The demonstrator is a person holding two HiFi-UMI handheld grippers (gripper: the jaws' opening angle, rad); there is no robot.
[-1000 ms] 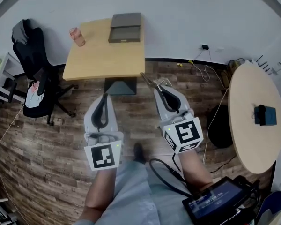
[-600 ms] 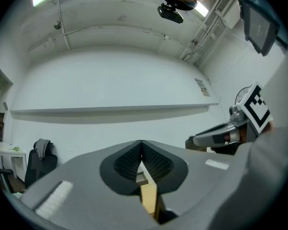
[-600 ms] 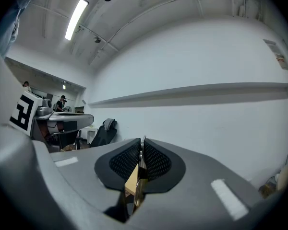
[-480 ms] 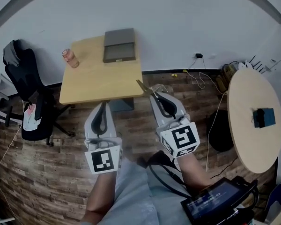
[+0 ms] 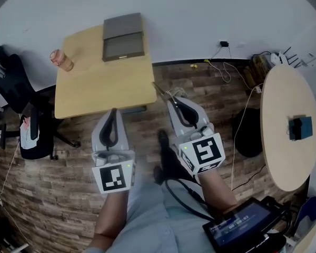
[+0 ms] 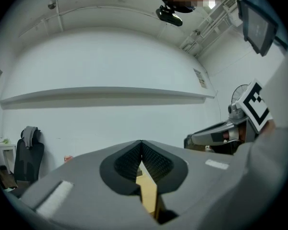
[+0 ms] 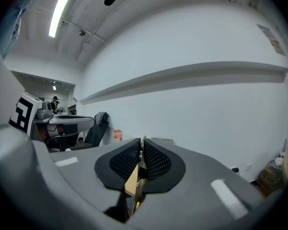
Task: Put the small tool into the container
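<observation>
Gripping the small tool (image 5: 161, 90) edge-on between nearly closed jaws, the right gripper (image 5: 175, 99) hangs over the floor at the centre of the frame, just right of the tabletop (image 5: 95, 88). That is well short of the grey container (image 5: 124, 36) at the upper middle, and the left gripper (image 5: 113, 112) sits lower left with its jaws together on nothing. The thin metal piece could pivot or slip out of so narrow a pinch, or its leading tip could catch the tabletop's edge or the container's rim on approach. Its long axis follows the gripper's own line, with the tip pointing up-left toward the tabletop's near corner.
</observation>
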